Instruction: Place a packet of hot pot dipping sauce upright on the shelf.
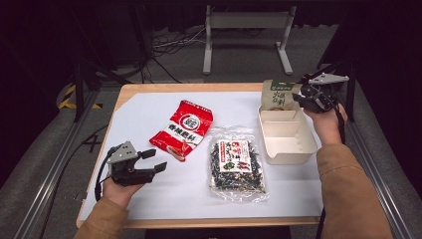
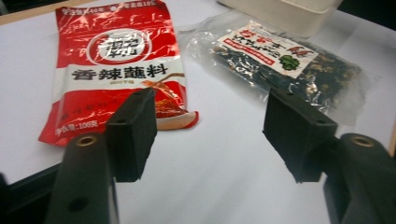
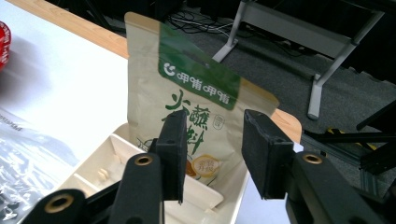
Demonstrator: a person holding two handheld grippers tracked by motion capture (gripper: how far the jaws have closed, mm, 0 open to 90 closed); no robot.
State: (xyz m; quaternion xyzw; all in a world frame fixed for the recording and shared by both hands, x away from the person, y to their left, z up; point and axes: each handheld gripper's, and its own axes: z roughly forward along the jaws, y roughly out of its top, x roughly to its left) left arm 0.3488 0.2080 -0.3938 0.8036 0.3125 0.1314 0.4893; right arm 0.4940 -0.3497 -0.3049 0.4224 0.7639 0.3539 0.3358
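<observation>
Right gripper (image 3: 212, 156): jaws apart, tan pouch (image 3: 187, 100) standing just beyond them in the tray (image 1: 286, 137). Left gripper (image 2: 210, 135): jaws wide, empty.

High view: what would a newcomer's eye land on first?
Probably the red snack packet lying flat mid-table, bright against the white sheet, with the clear bag of dark dried greens just to its right. Next, the tan pouch with the green band standing upright at the far end of the cream tray, with the open right gripper beside it. The left gripper sits open near the front-left.
</observation>
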